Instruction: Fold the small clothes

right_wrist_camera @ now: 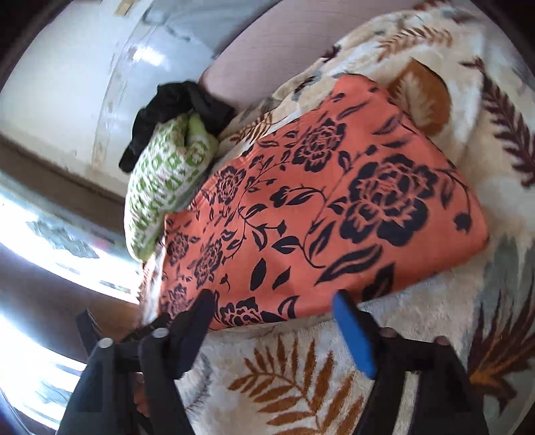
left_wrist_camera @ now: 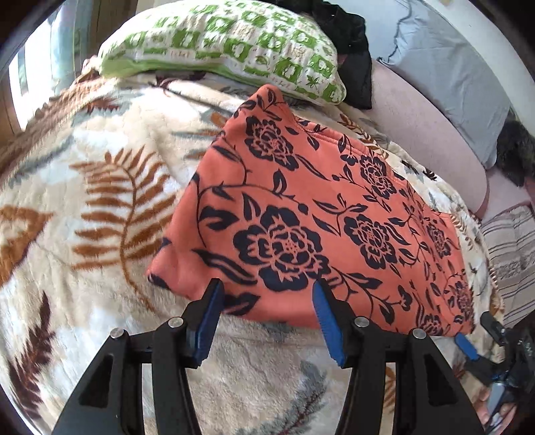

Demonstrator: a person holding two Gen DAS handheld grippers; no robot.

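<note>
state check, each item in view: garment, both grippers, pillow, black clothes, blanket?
orange floral garment: folded flat on the blanket, not gripped
left gripper: jaws open, at the garment's near edge
right gripper: jaws open, at the garment's near edge
green-and-white pillow: lying beyond the garment
black clothes: crumpled heap behind the pillow
leaf-print blanket: spread out under the garment

A fern-print blanket [left_wrist_camera: 100, 200] covers the bed; on its far end lies a green pillow [left_wrist_camera: 227, 43], black cloth [left_wrist_camera: 347, 30] against it, grey pillow [left_wrist_camera: 448, 73] beyond
</note>
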